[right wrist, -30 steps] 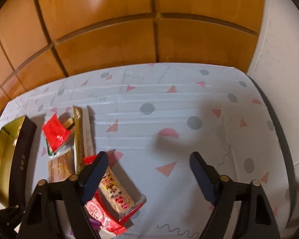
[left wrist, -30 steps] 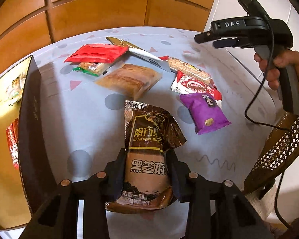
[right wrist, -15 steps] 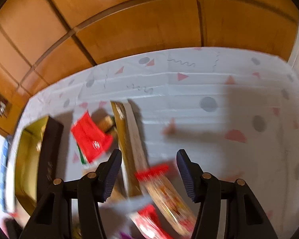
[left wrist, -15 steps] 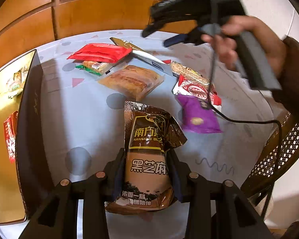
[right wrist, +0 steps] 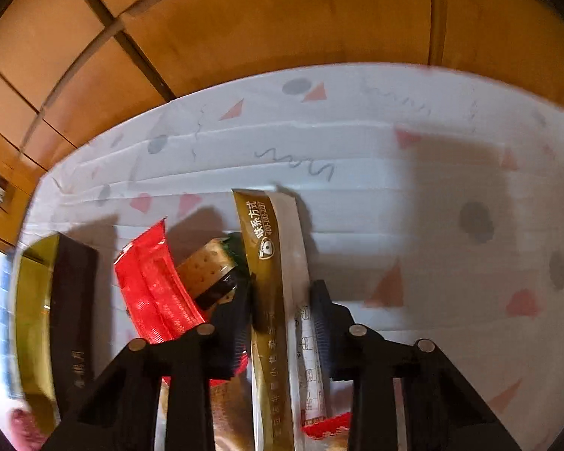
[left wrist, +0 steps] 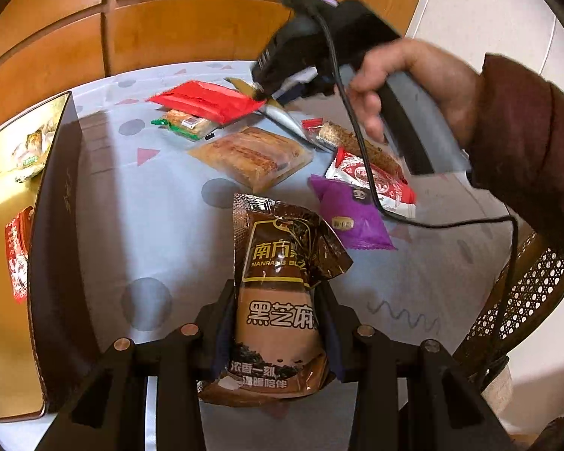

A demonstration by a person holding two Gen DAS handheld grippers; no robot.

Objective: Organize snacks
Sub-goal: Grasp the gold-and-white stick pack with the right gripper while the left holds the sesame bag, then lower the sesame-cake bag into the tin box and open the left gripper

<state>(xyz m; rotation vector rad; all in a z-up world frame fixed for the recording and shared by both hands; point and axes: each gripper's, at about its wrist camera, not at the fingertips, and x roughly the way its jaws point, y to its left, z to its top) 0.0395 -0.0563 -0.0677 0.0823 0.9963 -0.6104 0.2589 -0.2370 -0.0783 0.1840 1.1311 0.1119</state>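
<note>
Holding a brown foil snack pouch with yellow lettering [left wrist: 278, 300] clenched between the pads of the left gripper [left wrist: 278, 323], above the near edge of the table [left wrist: 131, 195] with its white patterned cloth. Pinching a long gold-and-white stick sachet [right wrist: 278, 282] in the right gripper [right wrist: 282, 319], far side of the pile, jaws clamped on it just beside the glossy red wrapper [right wrist: 150, 285]. Waiting at the left: a dark box with a gold lining [left wrist: 52, 263], already holding a few packets. Still lying loose on the table: a clear-wrapped flat pastry [left wrist: 252, 158], a purple pillow packet [left wrist: 351, 218], a red-and-white packet [left wrist: 372, 184]. Judging the sorting as barely begun, with most snacks left to box.
</note>
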